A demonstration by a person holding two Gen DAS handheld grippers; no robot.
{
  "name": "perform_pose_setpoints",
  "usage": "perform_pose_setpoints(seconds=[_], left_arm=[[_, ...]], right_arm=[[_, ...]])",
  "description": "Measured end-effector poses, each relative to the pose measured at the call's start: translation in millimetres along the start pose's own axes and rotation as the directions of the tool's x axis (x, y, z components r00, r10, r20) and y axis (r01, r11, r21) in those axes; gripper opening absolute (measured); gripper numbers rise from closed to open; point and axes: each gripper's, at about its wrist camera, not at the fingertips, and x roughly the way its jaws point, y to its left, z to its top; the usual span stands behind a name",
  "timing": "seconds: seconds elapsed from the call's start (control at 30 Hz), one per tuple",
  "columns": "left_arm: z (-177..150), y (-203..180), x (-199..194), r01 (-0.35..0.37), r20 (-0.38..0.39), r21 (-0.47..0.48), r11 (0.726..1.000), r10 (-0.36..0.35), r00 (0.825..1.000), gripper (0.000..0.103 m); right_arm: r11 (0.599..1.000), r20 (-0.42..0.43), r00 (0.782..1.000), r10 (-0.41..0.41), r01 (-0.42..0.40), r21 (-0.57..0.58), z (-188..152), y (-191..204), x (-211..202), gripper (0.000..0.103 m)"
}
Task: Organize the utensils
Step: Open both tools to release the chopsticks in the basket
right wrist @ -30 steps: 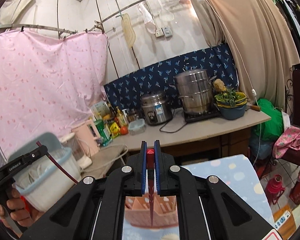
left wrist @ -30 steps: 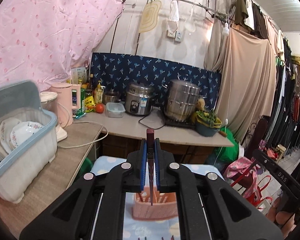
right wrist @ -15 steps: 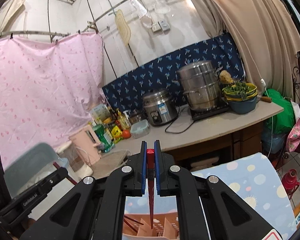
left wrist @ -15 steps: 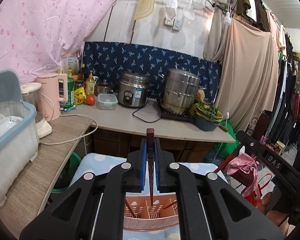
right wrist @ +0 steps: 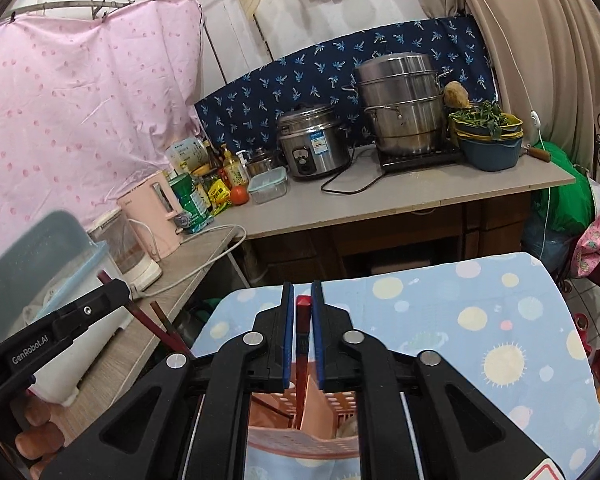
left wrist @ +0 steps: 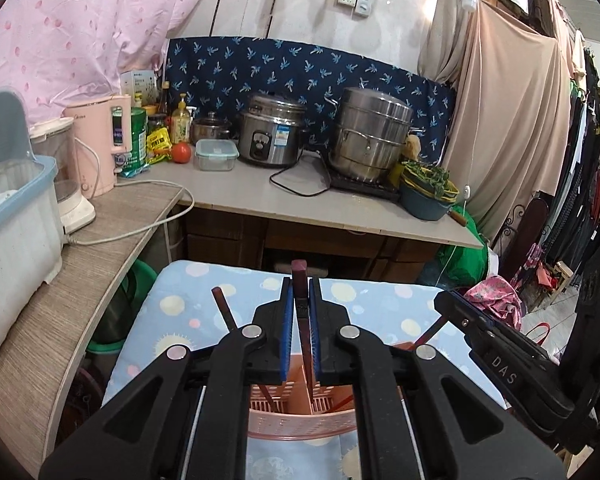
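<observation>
My left gripper (left wrist: 299, 292) is shut on a dark red chopstick (left wrist: 302, 312) that points down into a pink slotted utensil holder (left wrist: 300, 420) on the blue dotted tablecloth (left wrist: 380, 300). More chopsticks (left wrist: 224, 308) lean out of the holder. My right gripper (right wrist: 299, 300) stands slightly parted around a red chopstick (right wrist: 301, 332) whose tip is down in the same holder (right wrist: 320, 416). The left gripper also shows at the left of the right wrist view (right wrist: 60, 332), the right one at the right of the left wrist view (left wrist: 500, 352).
A wooden side counter (left wrist: 60, 280) holds a white and blue dish bin (left wrist: 16, 216) and a pink kettle (left wrist: 100, 144). The back counter (left wrist: 300, 200) carries a rice cooker (left wrist: 272, 132), a steel steamer pot (left wrist: 372, 132) and a bowl of greens (left wrist: 428, 192).
Both grippers have come down toward the pink holder, and both chopstick tips now sit inside it. The right jaws have parted a little around their chopstick.
</observation>
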Motion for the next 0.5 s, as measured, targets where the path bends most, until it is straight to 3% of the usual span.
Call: perform_pose_setpoints(seconds=[0.07,0.1,0.17,0.2,0.5], left_arm=[[-3,1,-2,-0.021,0.007,-0.001,1.0,0.021,1.0,0.01],[-4,1,-3,-0.029,0.009,0.003,1.0,0.029,1.0,0.013],[-5,3,-7,-0.037,0.013,0.002,0.999,0.037,0.999,0.032],[-6,4,-10,-0.042,0.019,-0.001,0.999,0.042,0.999,0.035],[-18,9,-40,-0.073,0.022,0.022,0.997,0.072,0.997,0.04]], right_arm=[[1.0,0.001,1.0,-0.001,0.001,0.012,-1,-2,-3,0.03],[1.0,0.006,1.0,0.0,0.0,0.017,-2,-2,-6,0.032],[1.0,0.01,1.0,-0.004,0.003,0.015,-2,-3,-10,0.032],[1.0,0.011,1.0,-0.003,0.003,0.014,-2,-4,-13,0.032],[1.0,0.013,1.0,0.0,0.0,0.005,-17,-4,-52,0.036]])
